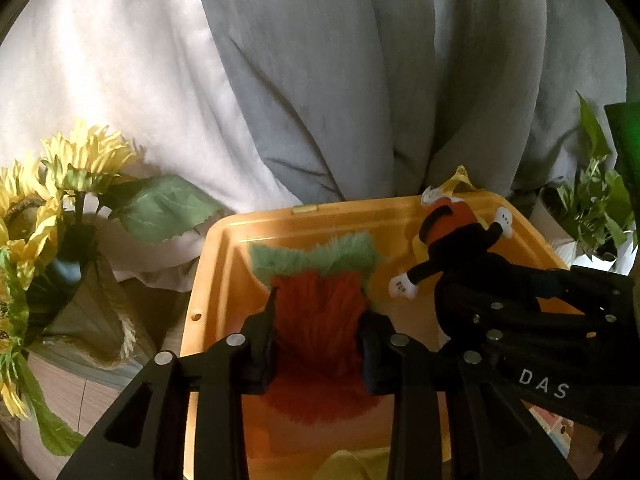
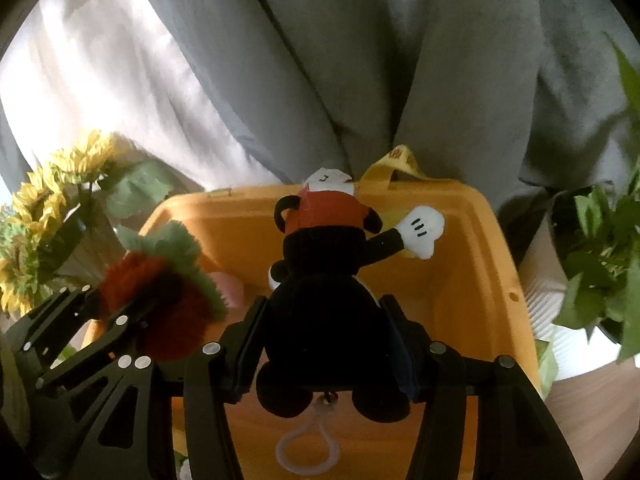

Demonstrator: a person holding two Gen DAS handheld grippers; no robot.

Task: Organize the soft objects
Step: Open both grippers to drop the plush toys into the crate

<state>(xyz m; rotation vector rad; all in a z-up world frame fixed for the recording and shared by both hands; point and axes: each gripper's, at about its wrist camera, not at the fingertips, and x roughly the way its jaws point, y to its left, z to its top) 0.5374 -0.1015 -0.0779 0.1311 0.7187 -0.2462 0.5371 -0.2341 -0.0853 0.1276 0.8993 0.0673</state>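
Grey curtain point(image 1: 400, 80) behind orange bin point(image 1: 224, 248) | left fingers point(image 1: 320, 344) grip strawberry plush point(image 1: 320, 312) | right fingers point(image 2: 324, 344) grip mouse plush point(image 2: 320, 300)

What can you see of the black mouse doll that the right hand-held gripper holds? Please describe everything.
The mouse doll is a soft plush toy with a black body, red shorts, a thin black tail and white gloves with black lines. It is seen from behind and upside down: the round ears point toward the camera, and a clear plastic loop hangs from the head. The right hand-held gripper clamps its body from both sides. It hangs over the open orange bin, beside a furry red and green toy.
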